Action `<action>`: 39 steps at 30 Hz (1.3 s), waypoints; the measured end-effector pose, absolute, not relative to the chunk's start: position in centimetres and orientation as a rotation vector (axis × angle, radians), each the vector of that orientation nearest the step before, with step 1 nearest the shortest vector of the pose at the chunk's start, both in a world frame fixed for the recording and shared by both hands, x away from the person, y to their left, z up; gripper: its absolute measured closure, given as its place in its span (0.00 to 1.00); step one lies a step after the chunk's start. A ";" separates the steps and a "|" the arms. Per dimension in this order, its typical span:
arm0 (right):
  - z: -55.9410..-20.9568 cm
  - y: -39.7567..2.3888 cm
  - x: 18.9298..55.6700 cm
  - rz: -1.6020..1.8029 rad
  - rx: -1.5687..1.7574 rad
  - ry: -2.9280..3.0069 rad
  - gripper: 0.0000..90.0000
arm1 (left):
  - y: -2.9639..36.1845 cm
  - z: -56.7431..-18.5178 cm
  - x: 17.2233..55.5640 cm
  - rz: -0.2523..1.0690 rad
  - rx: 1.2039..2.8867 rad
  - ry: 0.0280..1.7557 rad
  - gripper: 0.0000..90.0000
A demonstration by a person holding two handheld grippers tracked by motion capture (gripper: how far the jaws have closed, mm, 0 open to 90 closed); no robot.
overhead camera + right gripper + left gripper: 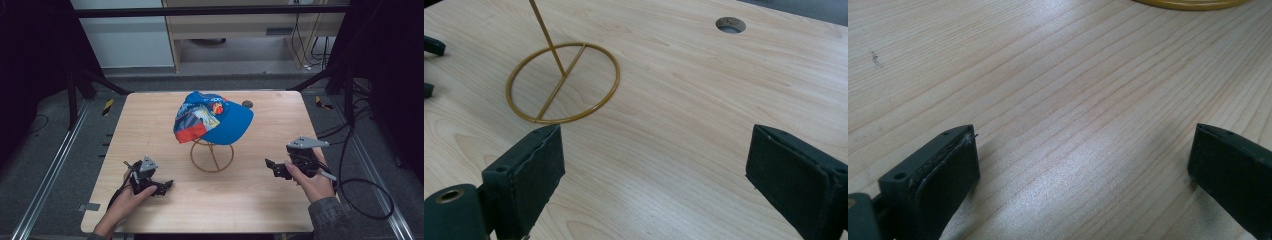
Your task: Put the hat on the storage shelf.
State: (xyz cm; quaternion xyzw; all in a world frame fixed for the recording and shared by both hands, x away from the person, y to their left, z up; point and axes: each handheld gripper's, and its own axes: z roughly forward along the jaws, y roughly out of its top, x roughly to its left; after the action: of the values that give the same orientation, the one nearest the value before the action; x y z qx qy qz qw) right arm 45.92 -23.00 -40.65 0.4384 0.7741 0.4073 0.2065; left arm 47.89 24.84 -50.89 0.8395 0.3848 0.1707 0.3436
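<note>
Both grippers (167, 186) (270, 165) wide apart, empty.

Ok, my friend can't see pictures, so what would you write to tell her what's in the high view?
A blue cap with bright patches sits on a gold wire stand in the middle of a wooden table. A person's hands hold two black grippers near the front edge, the left gripper and the right gripper, both apart from the stand.

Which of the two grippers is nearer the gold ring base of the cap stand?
The left gripper: its jaws point at the ring base from close by. The right gripper sits farther out, with more bare table between.
</note>
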 end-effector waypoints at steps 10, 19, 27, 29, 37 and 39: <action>-44.2 -21.5 45.5 1.122 1.239 2.218 0.10 | 24.8 -50.9 47.9 0.444 2.180 1.002 0.00; -46.8 -20.1 46.0 1.096 1.280 2.244 0.10 | 24.8 -50.9 47.9 0.443 2.181 1.002 0.00; -48.6 -19.1 46.8 1.070 1.338 2.242 0.11 | 24.8 -50.9 47.9 0.443 2.182 1.002 0.00; -49.0 -19.0 46.8 1.056 1.336 2.247 0.11 | 24.8 -50.9 47.9 0.443 2.181 1.003 0.00; -50.1 -18.9 46.8 1.019 1.367 2.254 0.11 | 24.8 -50.9 47.9 0.443 2.181 1.003 0.00; -50.5 -18.6 46.7 1.003 1.366 2.259 0.10 | 24.8 -50.9 47.9 0.443 2.181 1.002 0.00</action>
State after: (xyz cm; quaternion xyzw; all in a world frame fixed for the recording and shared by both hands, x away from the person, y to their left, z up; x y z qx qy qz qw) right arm 46.75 -18.55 -50.46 0.4775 0.7899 0.3506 0.1583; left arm 47.87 24.83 -50.87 0.8394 0.3856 0.1705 0.3431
